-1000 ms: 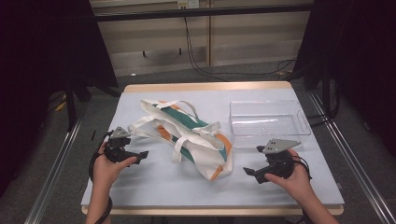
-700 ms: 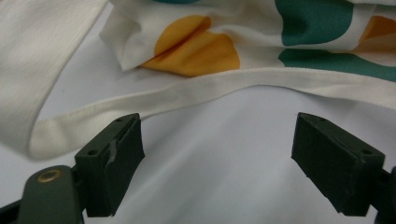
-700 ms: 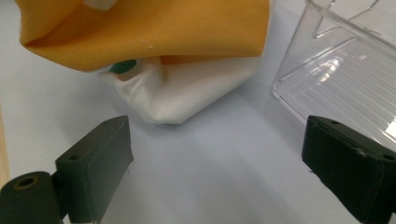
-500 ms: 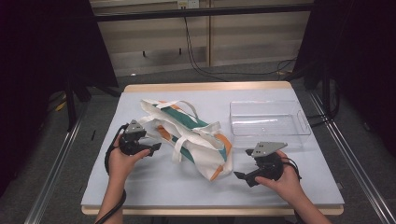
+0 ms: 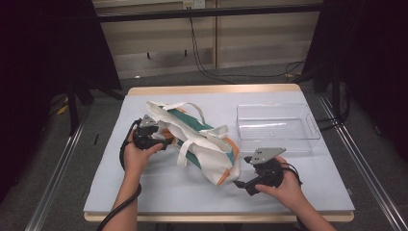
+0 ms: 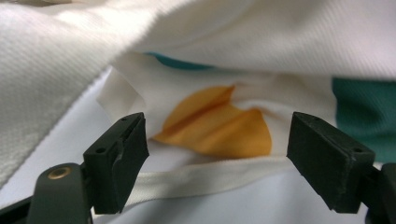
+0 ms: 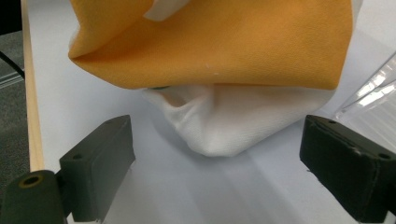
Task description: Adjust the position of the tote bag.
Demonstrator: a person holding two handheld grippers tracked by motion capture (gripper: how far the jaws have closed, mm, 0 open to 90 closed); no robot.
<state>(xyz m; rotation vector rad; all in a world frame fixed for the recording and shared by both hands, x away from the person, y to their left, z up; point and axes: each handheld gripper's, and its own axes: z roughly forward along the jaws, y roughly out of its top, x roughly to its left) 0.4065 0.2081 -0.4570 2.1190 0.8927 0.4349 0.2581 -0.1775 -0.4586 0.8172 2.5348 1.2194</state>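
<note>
High view: tote bag [image 5: 197,142] lies crumpled at table [image 5: 159,192] centre, slanting from left rear toward near edge; left gripper [image 5: 161,143] at its left end, jaws apart and just closing, cloth between them unpressed; right gripper [image 5: 239,184] released, just short of bag's orange corner; bag's mouth hard to make out; clear tray [image 5: 277,127] at right rear; near edge bare.

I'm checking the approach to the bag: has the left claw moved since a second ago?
Yes. The left claw has moved away from the table's left edge, up to the tote bag; its jaws have just been closing slightly, pinching nothing.
</note>
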